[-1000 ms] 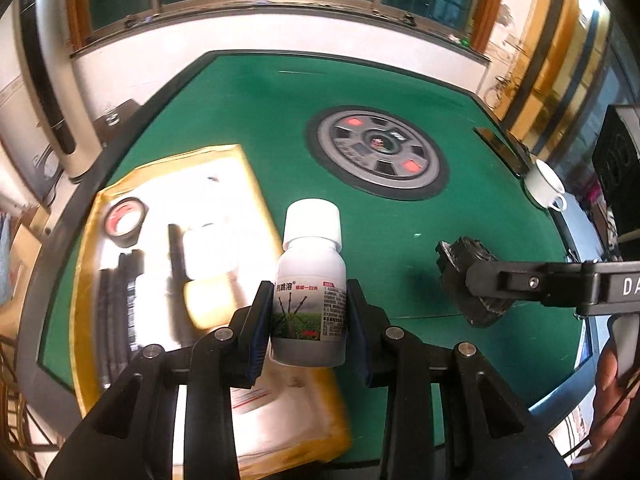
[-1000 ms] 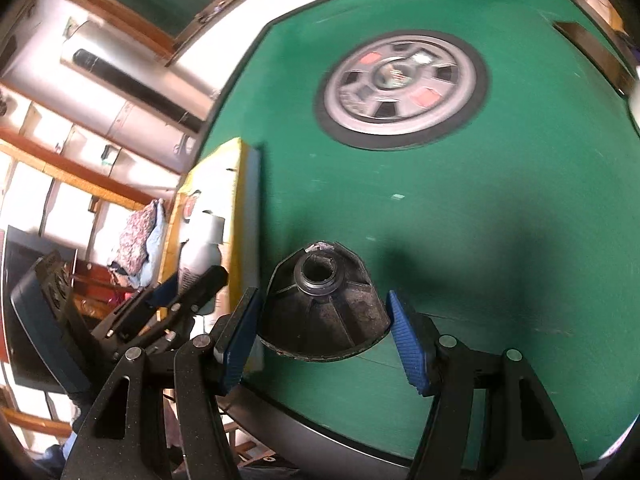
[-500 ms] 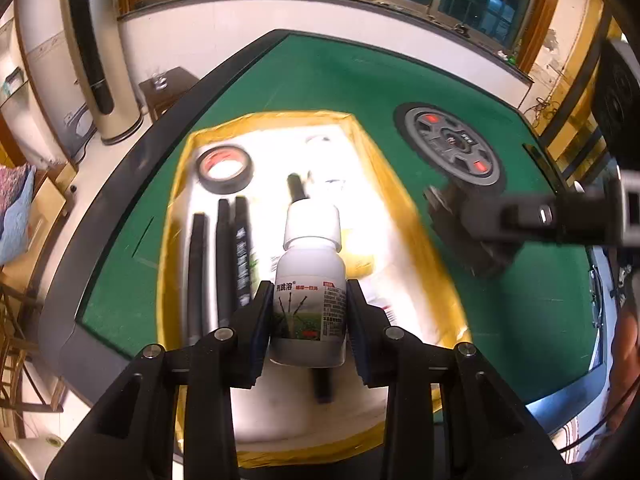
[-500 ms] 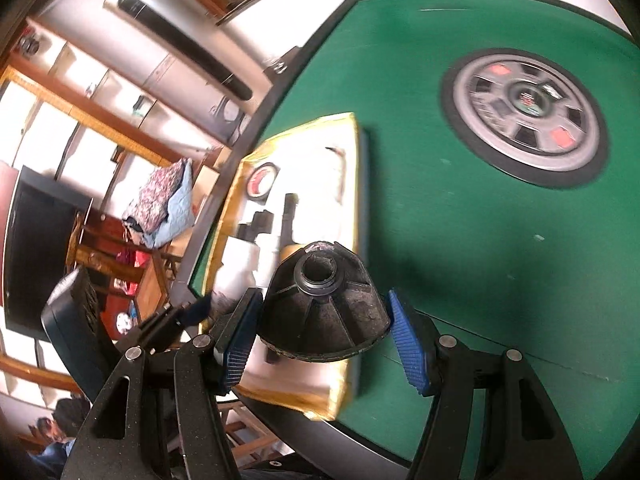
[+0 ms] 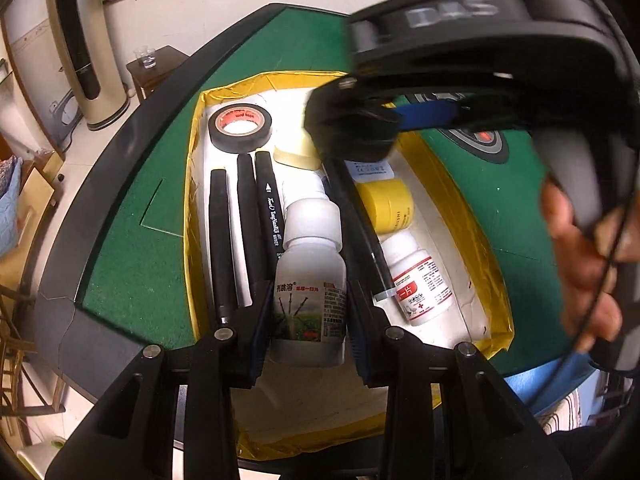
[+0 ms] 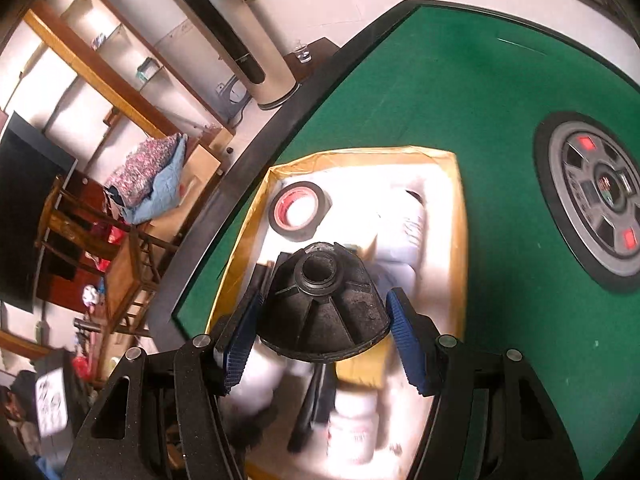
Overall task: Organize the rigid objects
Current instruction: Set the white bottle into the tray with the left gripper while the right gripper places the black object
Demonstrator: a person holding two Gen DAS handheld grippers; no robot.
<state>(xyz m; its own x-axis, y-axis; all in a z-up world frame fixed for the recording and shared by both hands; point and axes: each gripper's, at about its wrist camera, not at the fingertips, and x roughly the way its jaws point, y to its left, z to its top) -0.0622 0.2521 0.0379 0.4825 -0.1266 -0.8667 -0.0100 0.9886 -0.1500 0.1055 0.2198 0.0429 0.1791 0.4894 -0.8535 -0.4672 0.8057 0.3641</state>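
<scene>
L gripper clamps the white labelled bottle upright over the yellow-rimmed tray, w/ markers & tape roll inside. R gripper grips the black ribbed cone (blurred) above the same tray.

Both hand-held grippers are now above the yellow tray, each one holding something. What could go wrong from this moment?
1. The tray is already crowded with markers, a tape roll and small bottles, so the white bottle in the left hand-held gripper may knock one over when set down.
2. The right hand-held gripper with its black ribbed part crosses close above the left one; they might collide.
</scene>
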